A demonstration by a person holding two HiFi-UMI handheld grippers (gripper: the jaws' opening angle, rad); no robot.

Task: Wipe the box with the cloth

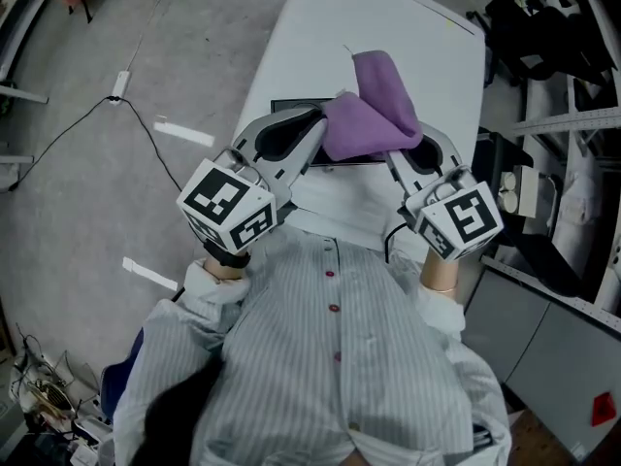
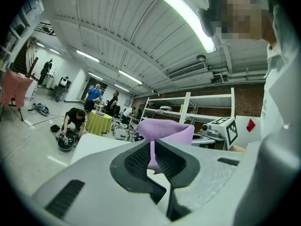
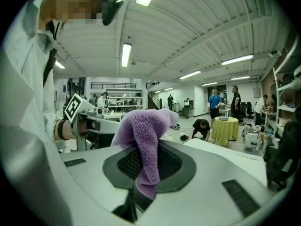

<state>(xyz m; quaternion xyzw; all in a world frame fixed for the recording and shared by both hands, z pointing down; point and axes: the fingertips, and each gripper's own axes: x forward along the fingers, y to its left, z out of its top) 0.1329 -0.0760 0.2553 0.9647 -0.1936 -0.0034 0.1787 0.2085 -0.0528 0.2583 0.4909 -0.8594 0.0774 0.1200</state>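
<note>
A purple cloth point(image 1: 374, 115) hangs bunched between my two grippers, lifted above the white table point(image 1: 388, 27). My left gripper point(image 1: 320, 124) is shut on the cloth's left part; in the left gripper view a thin fold of the cloth point(image 2: 164, 131) sits pinched between the dark pads point(image 2: 136, 159). My right gripper point(image 1: 408, 153) is shut on the other end, and in the right gripper view the cloth point(image 3: 141, 131) drapes down between its jaws. A dark flat box point(image 1: 288, 104) lies on the table under the cloth, mostly hidden by it and by the grippers.
The table's left edge drops to a grey floor with a cable and power strip point(image 1: 120, 85). Metal shelving and dark gear point(image 1: 572, 115) stand close on the right. People and a yellow-draped table point(image 3: 225, 128) are far off in the hall.
</note>
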